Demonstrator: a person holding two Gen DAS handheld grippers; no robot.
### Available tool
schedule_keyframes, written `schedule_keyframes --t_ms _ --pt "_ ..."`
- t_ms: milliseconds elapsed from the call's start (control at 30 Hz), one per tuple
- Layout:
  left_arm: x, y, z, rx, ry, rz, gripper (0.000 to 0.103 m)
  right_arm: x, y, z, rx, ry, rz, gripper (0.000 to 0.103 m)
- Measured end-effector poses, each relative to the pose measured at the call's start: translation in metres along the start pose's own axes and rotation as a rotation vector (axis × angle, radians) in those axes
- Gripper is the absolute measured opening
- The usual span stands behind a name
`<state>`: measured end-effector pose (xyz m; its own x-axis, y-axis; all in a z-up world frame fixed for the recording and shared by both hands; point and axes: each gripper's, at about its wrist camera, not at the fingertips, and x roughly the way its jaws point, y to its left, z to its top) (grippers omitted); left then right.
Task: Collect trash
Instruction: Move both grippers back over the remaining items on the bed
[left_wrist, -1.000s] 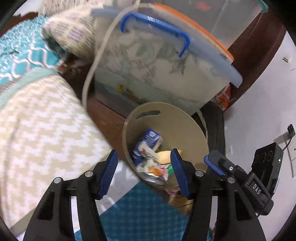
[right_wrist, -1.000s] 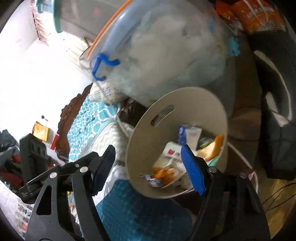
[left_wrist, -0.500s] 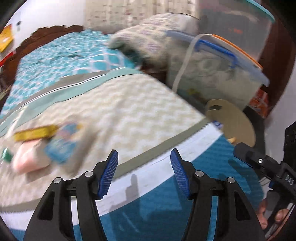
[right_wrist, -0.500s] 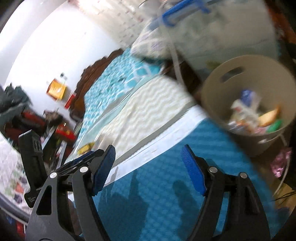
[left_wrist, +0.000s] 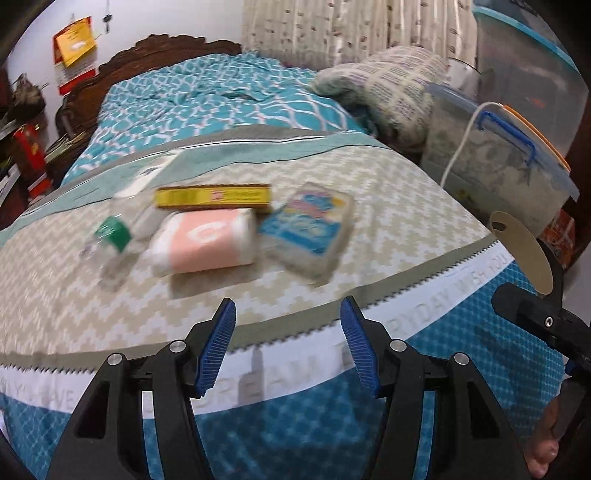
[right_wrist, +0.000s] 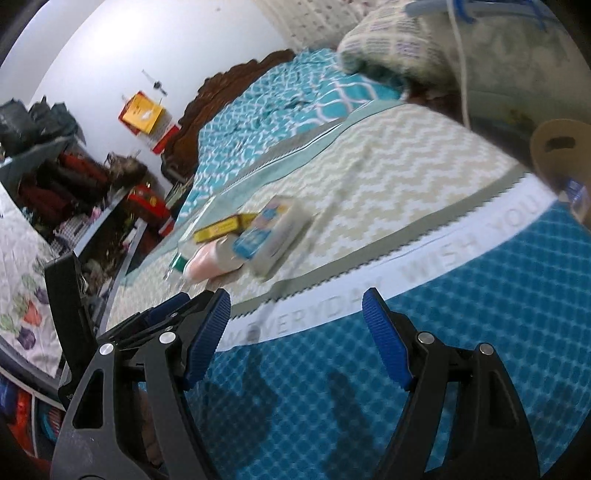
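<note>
L gripper (left_wrist: 288, 347) spread wide, nothing between the blue pads (left_wrist: 217, 347), hanging over the bed (left_wrist: 406, 229) edge. R gripper (right_wrist: 295, 338) also spread, empty, over the blue part of the blanket (right_wrist: 461, 332).

Trash sits in a tight cluster on the beige zigzag cover, at 12 o'clock from L gripper, well apart from it. In L view: yellow box (left_wrist: 212, 196) at the far side; pink pack (left_wrist: 207, 242) just in front, touching it; blue-white pack (left_wrist: 306, 229) at 3 o'clock of the pink one, touching; clear bottle w/ green label (left_wrist: 110, 236) at 9 o'clock of the pink one. All motion-blurred, print unreadable.

R view: same cluster at 11 o'clock from R gripper, yellow box (right_wrist: 223, 229), pink pack (right_wrist: 207, 264), blue-white pack (right_wrist: 273, 232); bottle mostly hidden, only a green bit (right_wrist: 179, 263).

Tan bin (left_wrist: 524, 254) at 3 o'clock off the bed edge, contents not visible in L view; in R view bin (right_wrist: 561, 147) at 2 o'clock. Pillow (left_wrist: 391, 88) and clear tub (left_wrist: 509, 155) behind it, at 1 o'clock.
</note>
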<state>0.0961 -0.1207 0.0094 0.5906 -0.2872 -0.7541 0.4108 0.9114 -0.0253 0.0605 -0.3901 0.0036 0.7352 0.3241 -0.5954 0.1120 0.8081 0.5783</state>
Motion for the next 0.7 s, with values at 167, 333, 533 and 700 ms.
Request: schedule_keyframes --t_ms 167,333,533,700 --pt "-0.011 0.031 -0.011 -0.038 -0.009 0.026 0.056 0.015 0.026 -0.005 -0.038 0.037 -0.001 0.075" --pt "-0.023 0.058 -0.021 -0.056 -0.023 0.072 0.056 0.027 0.049 -0.013 -0.080 0.068 0.002 0.075" --pt "-0.029 0.090 -0.033 -0.108 -0.025 0.093 0.057 0.039 0.077 -0.024 -0.131 0.101 0.005 0.075" --pt "-0.033 0.111 -0.041 -0.129 -0.033 0.135 0.057 0.049 0.097 -0.033 -0.169 0.129 0.006 0.075"
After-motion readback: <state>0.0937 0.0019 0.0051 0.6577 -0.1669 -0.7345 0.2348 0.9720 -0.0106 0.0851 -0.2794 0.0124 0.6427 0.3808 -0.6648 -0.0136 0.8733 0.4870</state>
